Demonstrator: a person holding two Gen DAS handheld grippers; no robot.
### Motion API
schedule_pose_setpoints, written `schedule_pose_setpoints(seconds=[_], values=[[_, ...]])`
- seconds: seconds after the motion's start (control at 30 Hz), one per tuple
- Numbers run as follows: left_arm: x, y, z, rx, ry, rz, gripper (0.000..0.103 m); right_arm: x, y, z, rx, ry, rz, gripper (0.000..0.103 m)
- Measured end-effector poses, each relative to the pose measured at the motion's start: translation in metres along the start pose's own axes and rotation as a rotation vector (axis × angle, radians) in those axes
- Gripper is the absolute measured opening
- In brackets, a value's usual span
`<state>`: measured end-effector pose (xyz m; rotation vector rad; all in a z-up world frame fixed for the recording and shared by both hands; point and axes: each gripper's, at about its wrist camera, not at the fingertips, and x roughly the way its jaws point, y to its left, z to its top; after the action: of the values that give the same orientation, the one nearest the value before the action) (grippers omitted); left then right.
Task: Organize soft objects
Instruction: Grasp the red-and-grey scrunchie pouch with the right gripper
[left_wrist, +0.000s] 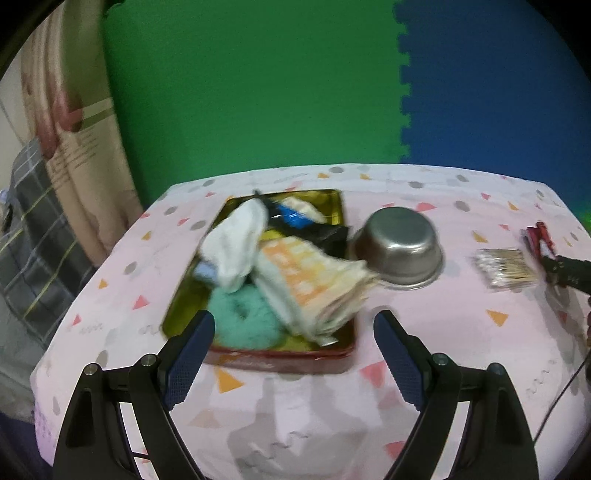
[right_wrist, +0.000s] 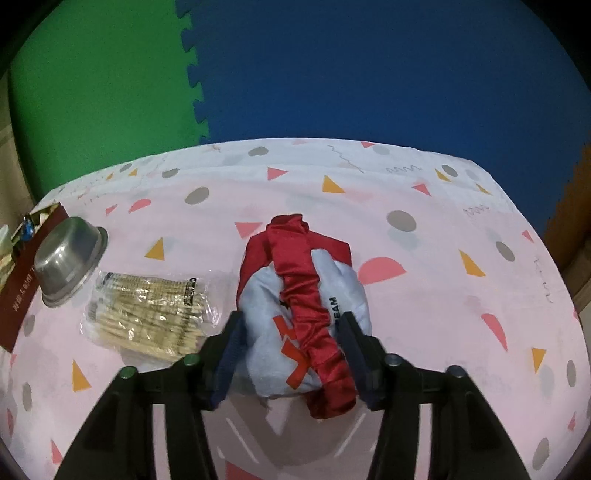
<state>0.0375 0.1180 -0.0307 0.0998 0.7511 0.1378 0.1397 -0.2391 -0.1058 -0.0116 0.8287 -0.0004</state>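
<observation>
Right jaws: the right gripper (right_wrist: 291, 347) has closed its jaws onto a pale blue cloth bundle (right_wrist: 317, 295) wrapped in a red satin band (right_wrist: 310, 314), lying mid-table.
Left jaws: the left gripper (left_wrist: 294, 354) is spread wide and empty, above the near edge of the tin tray (left_wrist: 332, 354).
Done: a white cloth (left_wrist: 236, 243), orange checked towel (left_wrist: 310, 280) and teal fluffy piece (left_wrist: 240, 321) already lie in the tray.
Left: probably just the bundle; the steel bowl (left_wrist: 400, 245) and swab packet (right_wrist: 147, 314) look hard.
Unclear: motion blur; dark items at the tray's far end are unreadable.
</observation>
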Motion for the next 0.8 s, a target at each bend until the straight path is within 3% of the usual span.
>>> schedule_pose_setpoints(seconds=[0.3, 0.47, 0.8], values=[[0.009, -0.064, 0.017, 0.073, 0.071, -0.194, 0.086, 0.001, -0.006, -0.004, -0.043, 0.017, -0.029, 0.027], [0.018, -0.102, 0.018, 0.137, 0.102, -0.261, 0.088, -0.001, -0.017, -0.007, -0.050, 0.017, -0.086, 0.025], [0.042, -0.166, 0.028, 0.301, 0.127, -0.410, 0.096, -0.002, -0.034, -0.012, -0.002, 0.017, -0.042, 0.026]])
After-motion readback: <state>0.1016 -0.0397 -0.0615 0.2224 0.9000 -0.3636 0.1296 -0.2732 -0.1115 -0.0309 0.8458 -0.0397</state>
